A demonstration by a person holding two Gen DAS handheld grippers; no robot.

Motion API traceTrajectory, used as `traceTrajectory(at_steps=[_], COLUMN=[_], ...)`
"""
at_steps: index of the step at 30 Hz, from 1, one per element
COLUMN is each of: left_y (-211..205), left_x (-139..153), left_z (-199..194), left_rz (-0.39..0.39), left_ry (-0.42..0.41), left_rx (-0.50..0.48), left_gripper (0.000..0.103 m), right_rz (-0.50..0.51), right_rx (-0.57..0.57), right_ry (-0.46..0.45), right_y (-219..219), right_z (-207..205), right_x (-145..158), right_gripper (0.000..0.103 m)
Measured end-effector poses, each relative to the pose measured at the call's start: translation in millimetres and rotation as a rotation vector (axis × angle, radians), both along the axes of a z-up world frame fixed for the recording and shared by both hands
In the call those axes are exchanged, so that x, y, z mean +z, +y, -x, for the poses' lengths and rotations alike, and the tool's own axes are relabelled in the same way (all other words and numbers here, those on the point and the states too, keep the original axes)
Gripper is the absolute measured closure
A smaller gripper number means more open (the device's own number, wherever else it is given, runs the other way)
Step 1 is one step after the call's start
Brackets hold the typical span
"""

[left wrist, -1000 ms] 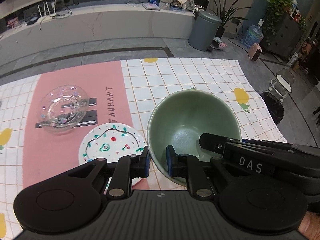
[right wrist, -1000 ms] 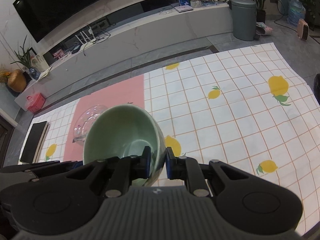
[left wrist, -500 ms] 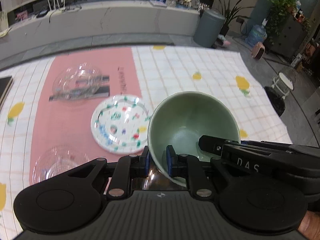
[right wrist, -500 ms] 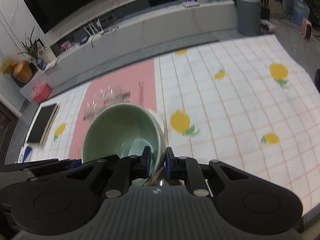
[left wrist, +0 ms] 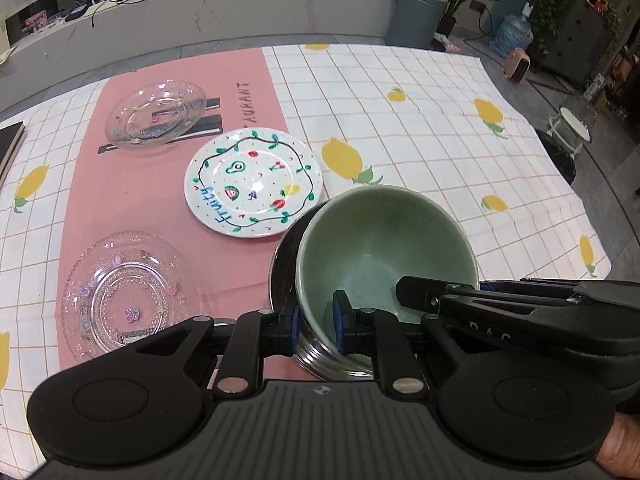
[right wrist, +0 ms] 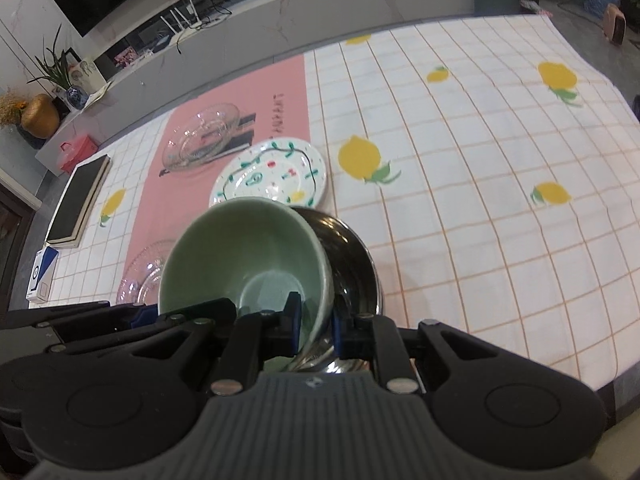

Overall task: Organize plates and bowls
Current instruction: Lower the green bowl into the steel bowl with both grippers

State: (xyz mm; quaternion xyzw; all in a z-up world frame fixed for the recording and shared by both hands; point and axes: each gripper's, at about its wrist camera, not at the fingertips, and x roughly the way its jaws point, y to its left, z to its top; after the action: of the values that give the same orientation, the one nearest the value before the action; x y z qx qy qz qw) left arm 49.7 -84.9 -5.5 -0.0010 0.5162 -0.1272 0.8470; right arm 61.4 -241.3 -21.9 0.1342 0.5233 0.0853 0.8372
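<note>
Left wrist view: the left gripper pinched the near rim of a green ceramic bowl, one blue pad outside the wall and one inside; the bowl sat tilted within a stainless steel bowl whose dark rim showed along its left side, the pair at the near edge of the counter; the right gripper reached in from the right, its black finger inside the green bowl; beyond, on the pink panel of a lemon-print tablecloth, lay a white plate painted with fruit, just beside the steel bowl; a clear glass plate lay to the near left and a clear glass dish farther back; a thumb showed at the lower right corner.

Right wrist view: the right gripper was clamped on the right wall of the green ceramic bowl, the rim between its blue pads; the stainless steel bowl gleamed under and to the right of it; the left gripper held the opposite side, its pads mostly hidden; the white plate painted with fruit lay just behind, the clear glass dish beyond it, the clear glass plate partly hidden at left; a black book rested near the counter's left edge.
</note>
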Motion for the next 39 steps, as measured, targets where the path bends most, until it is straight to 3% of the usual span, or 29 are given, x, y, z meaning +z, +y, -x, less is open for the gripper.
traceTrajectory(at_steps=[15,24,31,39], left_y=[3.0,-0.4,0.7,0.7], left_x=[-11.7,-12.0,-5.5,1.6], left_z=[-4.8,-6.2,-4.0,-2.7], left_rz=[0.017,-0.015,-0.041,-0.037], left_ry=[0.023,0.032,-0.004,-0.023], left_rx=[0.000,-0.020,-0.021,-0.023], left_gripper=[0.085,0.083,0.079,0.077], right_rz=[0.032,0.102,0.096,0.104], right_rx=[0.006,0.029,0.029,0.030], right_ry=[0.029,-0.002,-0.045,-0.072], right_y=[1.0,4.0,0.7,0.6], right_z=[-6.9,-6.5,-5.9,-3.7], right_x=[-10.9,-4.2,5.4,12.5], right_gripper=[0.087,0.083,0.075,0.073])
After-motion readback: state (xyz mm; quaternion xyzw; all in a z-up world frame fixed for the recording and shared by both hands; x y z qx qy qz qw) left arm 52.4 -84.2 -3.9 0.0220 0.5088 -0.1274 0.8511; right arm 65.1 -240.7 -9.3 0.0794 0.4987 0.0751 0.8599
